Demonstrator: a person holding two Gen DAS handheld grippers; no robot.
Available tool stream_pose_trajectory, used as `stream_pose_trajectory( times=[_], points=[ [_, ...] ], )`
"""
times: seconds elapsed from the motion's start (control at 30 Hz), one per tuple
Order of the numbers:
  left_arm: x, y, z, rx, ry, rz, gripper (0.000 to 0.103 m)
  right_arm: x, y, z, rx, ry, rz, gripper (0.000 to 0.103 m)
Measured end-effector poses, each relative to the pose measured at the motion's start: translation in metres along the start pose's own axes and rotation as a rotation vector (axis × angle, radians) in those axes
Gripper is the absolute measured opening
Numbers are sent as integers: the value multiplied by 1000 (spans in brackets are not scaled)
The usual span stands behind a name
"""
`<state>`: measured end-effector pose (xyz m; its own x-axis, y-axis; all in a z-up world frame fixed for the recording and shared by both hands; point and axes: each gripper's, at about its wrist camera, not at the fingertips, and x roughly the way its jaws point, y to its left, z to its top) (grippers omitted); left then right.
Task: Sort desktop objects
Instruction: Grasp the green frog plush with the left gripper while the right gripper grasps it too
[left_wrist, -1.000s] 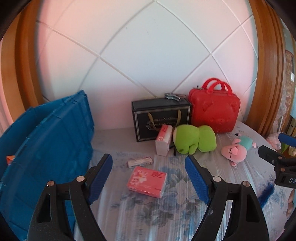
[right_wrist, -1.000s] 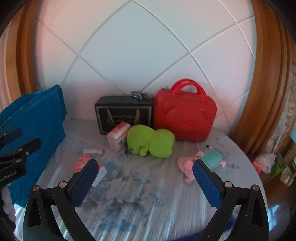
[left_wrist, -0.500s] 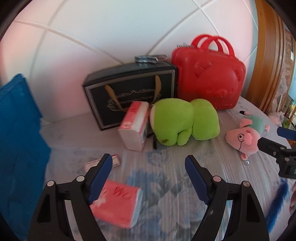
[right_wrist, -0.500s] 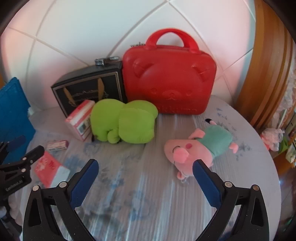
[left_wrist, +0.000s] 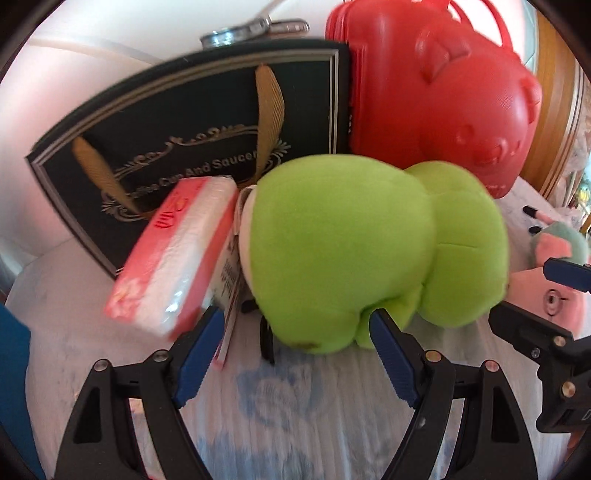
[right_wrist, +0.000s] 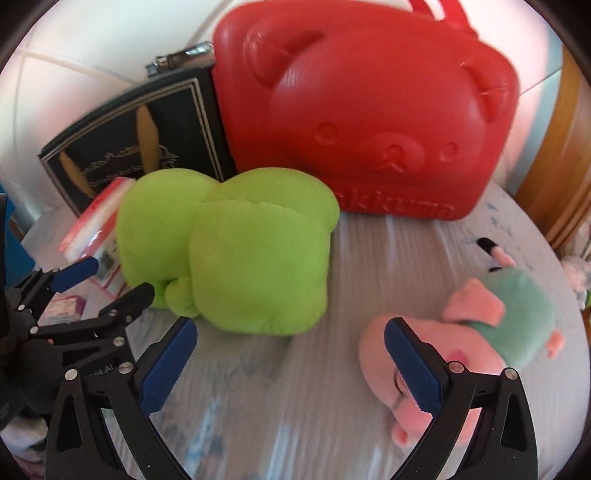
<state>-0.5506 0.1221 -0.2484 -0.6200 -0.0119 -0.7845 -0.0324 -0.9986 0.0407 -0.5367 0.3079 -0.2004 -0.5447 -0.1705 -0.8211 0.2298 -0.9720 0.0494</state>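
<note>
A green plush toy (left_wrist: 373, 251) lies on the floral cloth, close in front of my open left gripper (left_wrist: 295, 350), whose fingertips reach its near edge without closing on it. The plush also shows in the right wrist view (right_wrist: 229, 251). My right gripper (right_wrist: 291, 354) is open and empty; a pink pig plush (right_wrist: 476, 343) lies just beyond its right finger. A pink tissue pack (left_wrist: 177, 258) leans against a black gift box (left_wrist: 177, 140). The left gripper also shows in the right wrist view (right_wrist: 99, 280), open beside the green plush.
A red bear-face case (right_wrist: 365, 122) stands behind the plush toys against the white padded wall. A small box (right_wrist: 62, 306) lies at the left. A blue crate edge (left_wrist: 11, 387) is at the far left. A wooden frame (right_wrist: 561, 177) borders the right.
Both grippers have moved forward towards the toys. The green plush now fills the left wrist view; the pig plush has come close to the right gripper. Both stay open.
</note>
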Motion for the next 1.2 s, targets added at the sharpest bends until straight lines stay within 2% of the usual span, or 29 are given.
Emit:
stream_pose_trajectory(
  times=[0.13,0.23,0.27,0.37,0.47,0.63,0.7,0.73,0.8,0.83,0.87,0.9,0.97,1.03,1.1,1.2],
  points=[
    [16,1,1,-9,15,-21,81,19,0,4,20,21,35,103],
    [19,1,0,-2,5,-3,83,29,4,6,15,29,51,103],
    [21,1,0,-7,5,0,87,31,4,7,14,29,49,103],
    [20,2,-2,-17,1,-8,89,36,1,8,27,33,74,103],
    [23,0,-2,-16,2,-5,99,38,-1,8,21,30,76,103],
    [19,-6,-6,-8,-13,-9,99,34,1,7,12,15,77,103],
    [18,-10,-9,5,-16,-3,99,43,6,10,13,38,73,103],
    [17,-11,-9,8,-13,3,98,46,7,10,15,43,71,103],
    [12,-13,-11,4,-14,-9,87,48,8,9,19,38,70,103],
    [10,-15,-12,12,-14,-15,82,45,8,7,21,27,71,97],
    [7,-20,-14,22,-13,-19,69,42,9,6,16,20,74,89],
    [3,-27,-16,40,-15,-27,63,38,11,4,6,20,72,86],
    [0,-35,-18,52,-16,-16,63,34,13,1,-10,20,55,76],
    [-3,-37,-19,39,0,-30,61,28,9,-3,-3,24,58,72],
    [-16,-42,-24,54,-2,-49,61,20,3,-9,8,27,66,71],
    [-19,-52,-31,84,-1,-36,63,12,-4,-18,3,35,60,72]
  ],
)
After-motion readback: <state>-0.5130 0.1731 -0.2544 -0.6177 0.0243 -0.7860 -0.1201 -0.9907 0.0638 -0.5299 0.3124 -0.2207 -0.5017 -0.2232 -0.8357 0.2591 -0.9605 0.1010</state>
